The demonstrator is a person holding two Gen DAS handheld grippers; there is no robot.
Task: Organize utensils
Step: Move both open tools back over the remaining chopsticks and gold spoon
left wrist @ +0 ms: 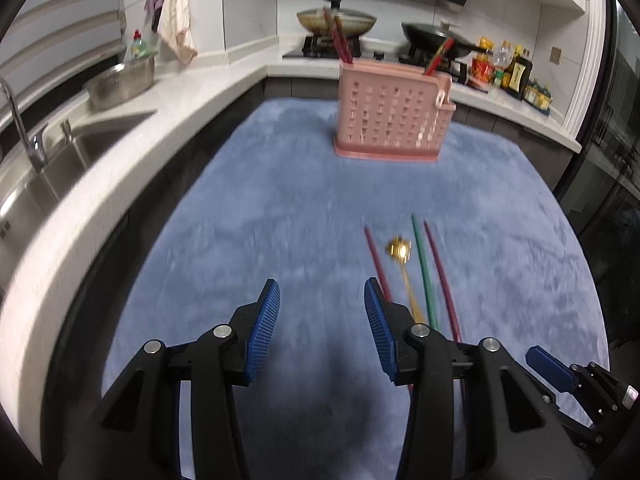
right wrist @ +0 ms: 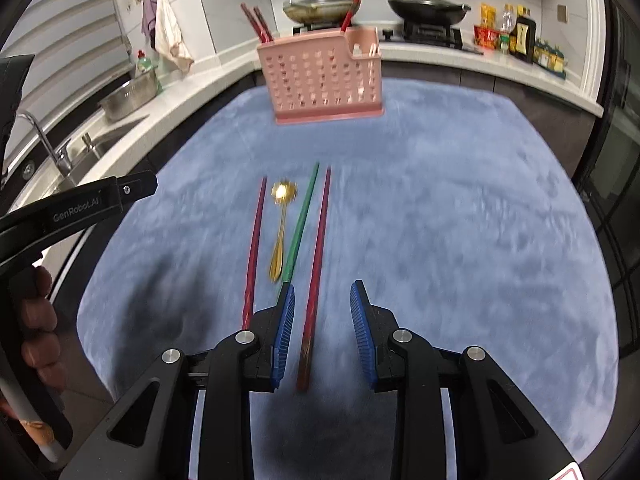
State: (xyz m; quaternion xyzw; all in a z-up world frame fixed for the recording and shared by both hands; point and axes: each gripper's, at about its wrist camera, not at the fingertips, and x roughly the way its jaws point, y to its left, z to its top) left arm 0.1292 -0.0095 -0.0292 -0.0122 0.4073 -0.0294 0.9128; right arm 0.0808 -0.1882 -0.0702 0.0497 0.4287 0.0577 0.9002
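Observation:
A pink slotted utensil holder (left wrist: 388, 116) (right wrist: 320, 80) stands at the far end of the blue mat (left wrist: 240, 240) (right wrist: 460, 220), with red chopsticks (right wrist: 258, 26) sticking out of it. Side by side on the mat lie a dark red chopstick (right wrist: 256, 240), a gold spoon (right wrist: 282, 224), a green chopstick (right wrist: 302, 224) and another red chopstick (right wrist: 320, 248). My right gripper (right wrist: 323, 285) is open, low over the near end of that last chopstick, which runs between its fingers untouched. My left gripper (left wrist: 321, 284) is open and empty, left of the row (left wrist: 400, 250).
A white counter wraps the left and far sides. It carries a sink with a tap (left wrist: 28, 136), a steel bowl (left wrist: 120, 84), a stove with two woks (right wrist: 316, 6) and sauce bottles (right wrist: 520, 36). A hand (right wrist: 38, 320) holds the left tool.

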